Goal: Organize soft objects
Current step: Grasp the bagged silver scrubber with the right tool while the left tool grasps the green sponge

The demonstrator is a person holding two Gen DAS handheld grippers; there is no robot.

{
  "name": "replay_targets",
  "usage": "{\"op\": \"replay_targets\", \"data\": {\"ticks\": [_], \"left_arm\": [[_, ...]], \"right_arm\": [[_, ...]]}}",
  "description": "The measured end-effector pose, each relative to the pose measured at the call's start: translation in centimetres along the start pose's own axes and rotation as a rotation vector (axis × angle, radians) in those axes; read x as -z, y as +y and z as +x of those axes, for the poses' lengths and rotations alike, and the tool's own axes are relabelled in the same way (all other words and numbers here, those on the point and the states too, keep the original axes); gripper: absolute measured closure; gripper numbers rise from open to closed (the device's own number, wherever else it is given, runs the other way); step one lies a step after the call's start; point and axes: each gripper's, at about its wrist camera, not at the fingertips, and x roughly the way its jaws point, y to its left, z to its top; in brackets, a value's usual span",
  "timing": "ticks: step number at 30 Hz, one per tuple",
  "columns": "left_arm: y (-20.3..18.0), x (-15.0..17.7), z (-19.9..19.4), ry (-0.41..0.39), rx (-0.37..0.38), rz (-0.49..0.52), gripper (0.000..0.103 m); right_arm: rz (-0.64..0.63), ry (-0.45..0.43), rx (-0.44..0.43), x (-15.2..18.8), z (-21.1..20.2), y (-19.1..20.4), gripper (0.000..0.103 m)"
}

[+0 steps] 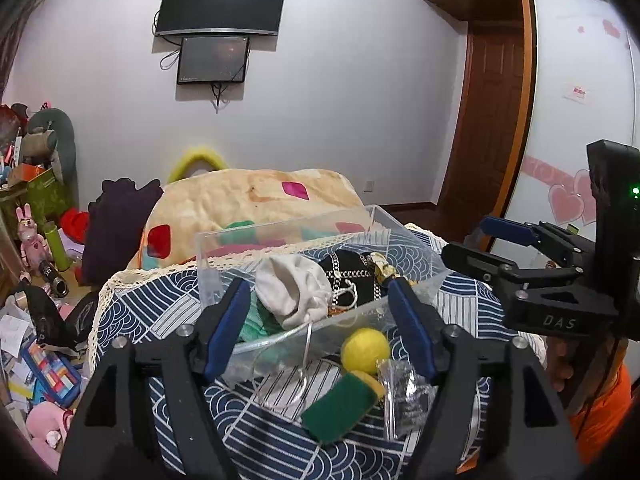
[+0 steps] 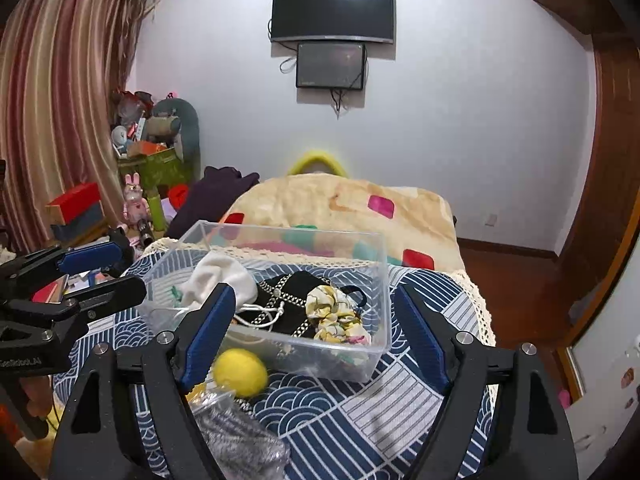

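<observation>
A clear plastic bin (image 1: 224, 240) (image 2: 376, 312) stands on the patterned table. It holds a white drawstring pouch (image 1: 288, 284) (image 2: 224, 276), a black chain-print cloth (image 1: 356, 276) (image 2: 296, 300), a floral scrunchie (image 2: 336, 312) and a green cloth (image 1: 252, 324). A yellow ball (image 1: 365, 350) (image 2: 240, 372), a green-and-yellow sponge (image 1: 340, 404) and a clear packet (image 1: 404, 392) (image 2: 236, 432) lie in front of the bin. My left gripper (image 1: 322, 332) is open and empty just before the bin. My right gripper (image 2: 316, 336) is open and empty, also before it.
The table wears a blue-and-white wave-pattern cloth (image 1: 280, 444) (image 2: 360, 408) with a lace edge. A cream blanket with coloured patches (image 1: 248, 200) (image 2: 344, 204) lies behind it. Toys and boxes clutter the floor at left (image 1: 40, 360).
</observation>
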Motion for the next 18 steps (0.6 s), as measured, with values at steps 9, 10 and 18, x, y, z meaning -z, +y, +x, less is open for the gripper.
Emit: {"op": "replay_targets", "data": {"ticks": [9, 10, 18], "left_arm": [[0.6, 3.7, 0.4, 0.074, -0.002, -0.025, 0.029], [0.7, 4.2, 0.5, 0.086, -0.003, -0.028, 0.029], [0.9, 8.1, 1.7, 0.182, 0.004, -0.041, 0.029]], "right_arm": [[-0.015, 0.045, -0.019, 3.4, -0.1, 1.1, 0.021], [-0.016, 0.054, -0.024, 3.8, -0.1, 1.3, 0.021], [-0.021, 0.155, -0.101, 6.9, 1.5, 2.7, 0.021]]}}
